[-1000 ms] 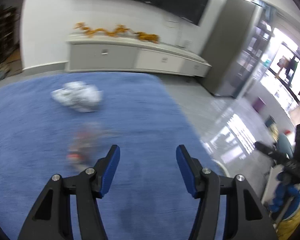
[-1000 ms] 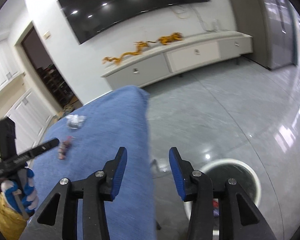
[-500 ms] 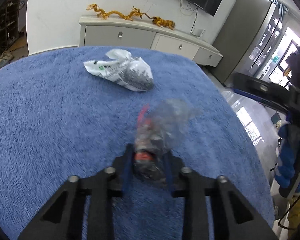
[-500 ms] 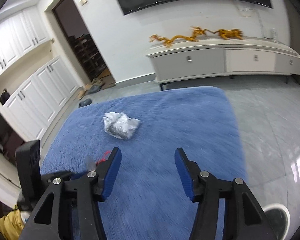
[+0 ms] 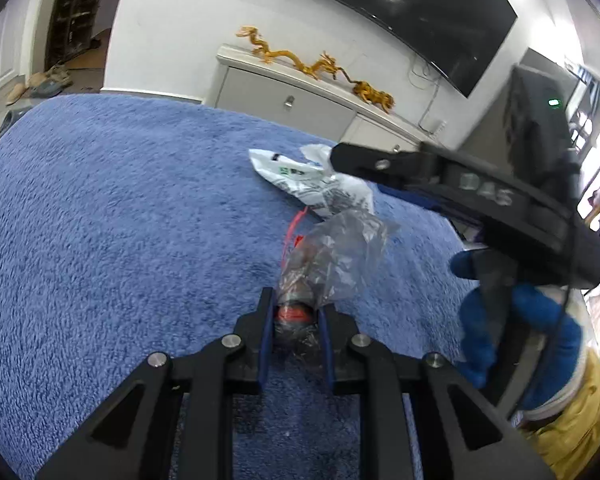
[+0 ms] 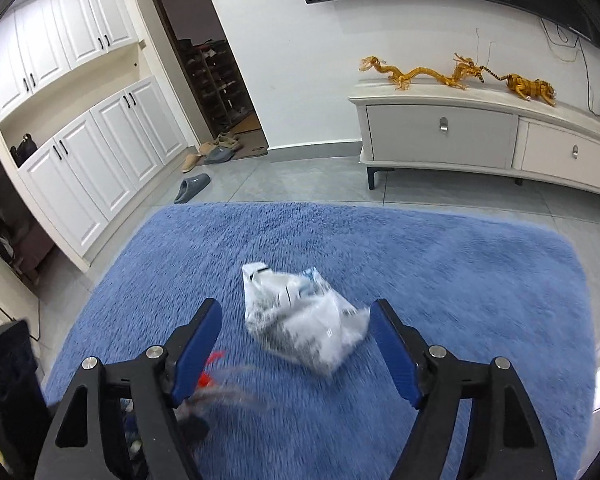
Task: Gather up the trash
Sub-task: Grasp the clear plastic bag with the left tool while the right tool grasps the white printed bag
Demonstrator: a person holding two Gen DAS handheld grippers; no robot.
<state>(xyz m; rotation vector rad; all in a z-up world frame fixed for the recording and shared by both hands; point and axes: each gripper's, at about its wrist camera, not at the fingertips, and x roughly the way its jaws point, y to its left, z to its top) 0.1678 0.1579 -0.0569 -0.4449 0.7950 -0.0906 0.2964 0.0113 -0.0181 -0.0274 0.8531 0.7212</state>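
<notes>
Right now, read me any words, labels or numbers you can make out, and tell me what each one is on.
"DAS", embossed and blurred, uncertain: side of the right gripper body.
Black and green print on the white plastic bag: too small and crumpled to read.
Red label inside the clear plastic wrapper held by the left gripper: no legible text.
Nothing readable on the blue rug or TV cabinet.

Shaggy blue rug [image 6: 440, 264], crinkly glossy plastic bag [image 6: 304, 328].
</notes>
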